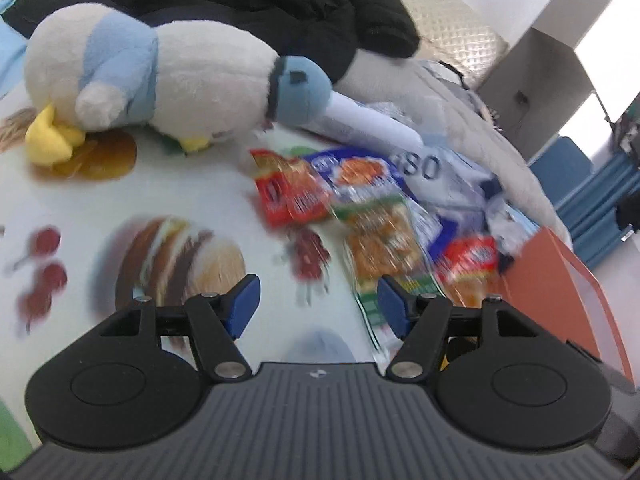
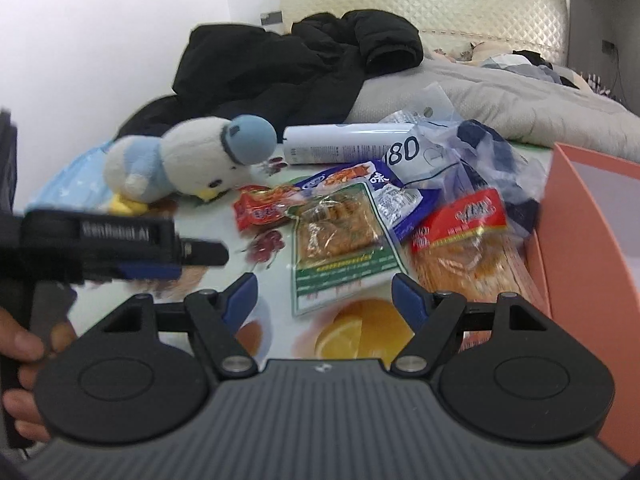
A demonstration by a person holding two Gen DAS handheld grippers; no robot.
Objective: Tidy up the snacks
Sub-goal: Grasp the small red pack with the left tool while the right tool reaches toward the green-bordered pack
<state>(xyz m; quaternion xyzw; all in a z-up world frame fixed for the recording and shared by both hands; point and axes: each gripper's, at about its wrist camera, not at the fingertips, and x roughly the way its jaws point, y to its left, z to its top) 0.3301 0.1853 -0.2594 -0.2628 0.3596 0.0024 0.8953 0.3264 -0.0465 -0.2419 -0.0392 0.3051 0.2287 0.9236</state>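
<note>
Several snack packets lie in a heap on the printed tablecloth (image 2: 360, 332): a small red packet (image 2: 260, 210) (image 1: 292, 196), a blue packet (image 2: 384, 192) (image 1: 360, 172), a green-edged packet (image 2: 340, 248) (image 1: 380, 248) and a red-and-orange packet (image 2: 464, 240) (image 1: 468, 264). My right gripper (image 2: 325, 296) hovers open just in front of the green-edged packet, nothing between its blue pads. My left gripper (image 1: 319, 300) is open too, empty, near the same packet's left side. In the right wrist view the left gripper (image 2: 188, 262) shows side-on at the left, held by a hand (image 2: 24, 344).
An open orange box (image 2: 592, 240) (image 1: 560, 280) stands right of the heap. A plush bird (image 2: 188, 160) (image 1: 160, 84), a white tube (image 2: 340, 146) and a clear plastic bag (image 2: 472, 148) lie behind the snacks. A black jacket (image 2: 300, 64) and grey bedding (image 2: 520, 100) fill the back.
</note>
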